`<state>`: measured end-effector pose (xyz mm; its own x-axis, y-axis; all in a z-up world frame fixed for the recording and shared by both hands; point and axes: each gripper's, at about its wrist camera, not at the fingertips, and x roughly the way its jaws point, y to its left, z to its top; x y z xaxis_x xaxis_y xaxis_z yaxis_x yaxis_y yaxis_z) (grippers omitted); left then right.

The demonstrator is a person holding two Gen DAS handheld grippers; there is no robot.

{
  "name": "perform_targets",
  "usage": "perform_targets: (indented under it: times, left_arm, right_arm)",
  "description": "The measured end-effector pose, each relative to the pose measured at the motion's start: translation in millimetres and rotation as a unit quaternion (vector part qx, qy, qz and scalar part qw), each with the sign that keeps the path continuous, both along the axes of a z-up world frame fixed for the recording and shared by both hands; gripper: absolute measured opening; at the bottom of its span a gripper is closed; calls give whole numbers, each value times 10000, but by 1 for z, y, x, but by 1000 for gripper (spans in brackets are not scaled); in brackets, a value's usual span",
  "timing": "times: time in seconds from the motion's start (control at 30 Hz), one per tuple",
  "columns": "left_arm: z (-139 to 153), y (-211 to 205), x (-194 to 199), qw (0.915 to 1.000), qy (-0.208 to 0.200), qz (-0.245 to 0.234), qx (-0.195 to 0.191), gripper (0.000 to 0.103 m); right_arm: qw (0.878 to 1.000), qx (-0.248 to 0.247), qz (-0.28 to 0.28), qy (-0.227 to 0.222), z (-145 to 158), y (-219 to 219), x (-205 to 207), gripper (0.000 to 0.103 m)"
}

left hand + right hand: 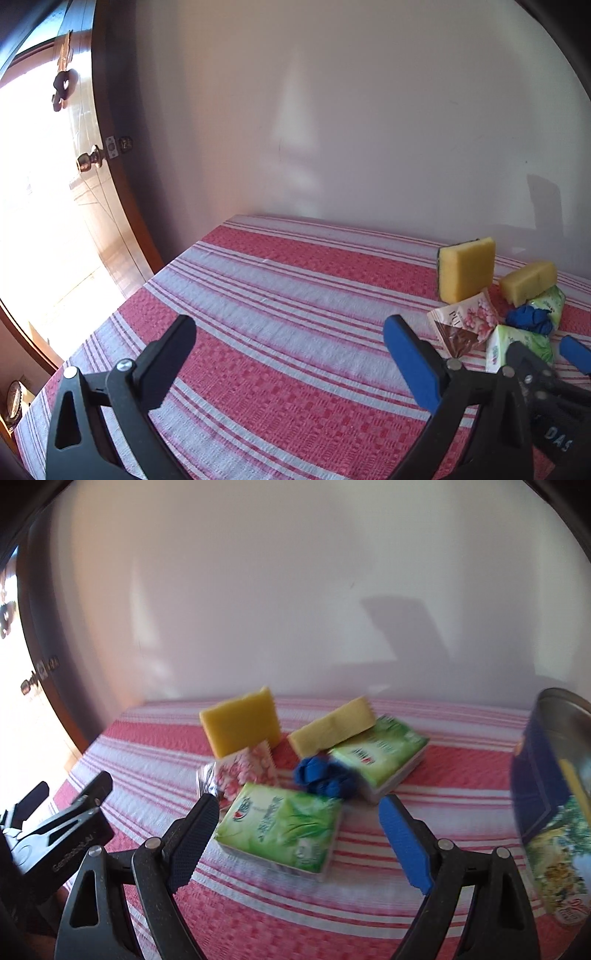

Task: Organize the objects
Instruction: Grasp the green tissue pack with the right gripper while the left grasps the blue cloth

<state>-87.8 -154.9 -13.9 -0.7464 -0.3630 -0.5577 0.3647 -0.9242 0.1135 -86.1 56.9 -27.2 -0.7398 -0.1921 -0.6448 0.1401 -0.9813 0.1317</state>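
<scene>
Right gripper (295, 830) spread, straddling near green plastic-wrapped tissue pack (280, 829) on red-striped tablecloth (369, 904); left gripper (288, 354) spread, empty; closing skewed risks nudging adjacent crumpled blue cloth (325, 777).

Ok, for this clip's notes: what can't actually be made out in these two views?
- Tin, right wrist view: cut off by the frame edge; inside unseen.
- Near green tissue pack, left wrist view: partly hidden behind the right gripper.
- Pack lettering, right wrist view: motion-blurred, unreadable.
- Blue crumpled item: what it is stays unclear in both views.
- Left gripper: open, over bare tablecloth.
</scene>
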Motion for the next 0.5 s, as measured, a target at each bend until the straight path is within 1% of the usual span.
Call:
perform_targets:
  times: [0.07, 0.1, 0.17, 0.2, 0.37, 0.5]
  left_arm:
    - [0, 1, -1, 10000, -18, -31, -35, 102]
    - [0, 1, -1, 10000, -18, -42, -39, 102]
    - [-1, 1, -2, 10000, -16, -70, -43, 102]
    - [-1, 2, -2, 10000, -22, -85, -43, 102]
    - [-1, 4, -3, 9997, -54, -242, 1, 102]
    - [0, 13, -1, 9982, -38, -585, 136, 102]
  right_arm:
    - [9990, 177, 18, -399, -10, -13, -13, 90]
    - [9983, 186, 39, -550, -14, -16, -17, 90]
    - [9963, 201, 7, -832, -22, -21, -25, 86]
    - [9966, 220, -8, -794, -21, -22, -25, 83]
    - [9969, -9, 177, -765, -19, -13, -14, 80]
    - [9975, -118, 323, -619, -14, 9, 12, 80]
